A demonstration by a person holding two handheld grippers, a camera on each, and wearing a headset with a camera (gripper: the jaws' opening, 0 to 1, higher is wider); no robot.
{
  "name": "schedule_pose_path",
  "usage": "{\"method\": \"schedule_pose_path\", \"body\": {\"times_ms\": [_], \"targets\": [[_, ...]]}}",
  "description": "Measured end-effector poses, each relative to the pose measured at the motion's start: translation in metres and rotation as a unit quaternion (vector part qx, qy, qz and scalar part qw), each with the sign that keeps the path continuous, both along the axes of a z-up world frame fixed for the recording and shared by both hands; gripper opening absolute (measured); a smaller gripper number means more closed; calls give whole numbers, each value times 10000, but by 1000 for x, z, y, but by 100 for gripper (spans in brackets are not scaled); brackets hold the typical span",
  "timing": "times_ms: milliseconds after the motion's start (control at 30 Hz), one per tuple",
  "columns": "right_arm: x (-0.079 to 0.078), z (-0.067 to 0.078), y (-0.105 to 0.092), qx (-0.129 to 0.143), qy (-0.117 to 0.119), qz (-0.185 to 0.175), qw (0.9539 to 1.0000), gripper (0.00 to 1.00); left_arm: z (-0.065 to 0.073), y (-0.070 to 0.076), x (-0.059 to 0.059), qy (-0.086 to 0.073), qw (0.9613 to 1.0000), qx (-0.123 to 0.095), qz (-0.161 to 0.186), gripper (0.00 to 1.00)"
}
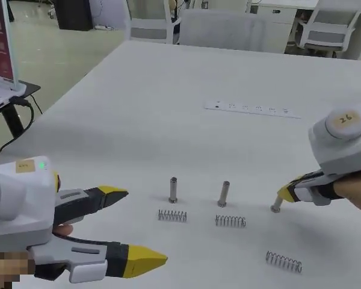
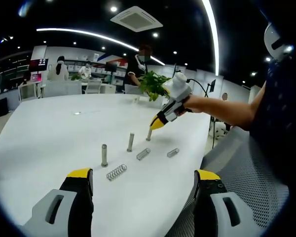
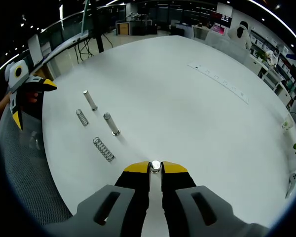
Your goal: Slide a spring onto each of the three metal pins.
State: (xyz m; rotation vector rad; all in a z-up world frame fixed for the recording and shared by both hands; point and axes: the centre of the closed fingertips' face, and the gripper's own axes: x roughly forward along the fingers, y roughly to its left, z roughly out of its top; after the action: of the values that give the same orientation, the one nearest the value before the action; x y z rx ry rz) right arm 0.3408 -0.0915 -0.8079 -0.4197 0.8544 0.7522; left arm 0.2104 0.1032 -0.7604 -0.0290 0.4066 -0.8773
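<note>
Head view: three pins on the table (image 1: pixel 168 108) — left pin (image 1: pixel 173 189) and middle pin (image 1: pixel 224 194) upright, rightmost pin (image 1: pixel 277 206) tilted, its top nipped by the closed right gripper (image 1: pixel 284 194). Three springs (image 1: pixel 172 215) lie loose in front of the pins — the left gripper (image 1: pixel 141 226) gapes wide, empty.

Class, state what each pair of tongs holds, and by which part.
Right tongs grip the rightmost pin by its top end; left tongs hold nothing.

Worktop (image 1: pixel 168 108) showing plain off-white. Each pin (image 1: pixel 173 189) and spring (image 1: pixel 172 215) gleaming silver-grey. Left gripper (image 1: pixel 143 226) and right gripper (image 1: pixel 283 194) wearing pale grey bodies, black fingers (image 1: pixel 93 201) ending in yellow tips; green light (image 1: pixel 41 164) glowing on the left one's casing
</note>
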Motion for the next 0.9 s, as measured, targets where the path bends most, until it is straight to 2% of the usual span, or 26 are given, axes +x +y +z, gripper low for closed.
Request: {"method": "schedule_pose_path", "body": {"times_ms": [467,900], "targets": [[2,4,-1,-13,-161,63,9998,6,0,0,0,-1,10000,-22,9,81],[1,14,-7,13,-362,80,9993,14,-1,-1,0,9,10000,-9,-16,81]]}}
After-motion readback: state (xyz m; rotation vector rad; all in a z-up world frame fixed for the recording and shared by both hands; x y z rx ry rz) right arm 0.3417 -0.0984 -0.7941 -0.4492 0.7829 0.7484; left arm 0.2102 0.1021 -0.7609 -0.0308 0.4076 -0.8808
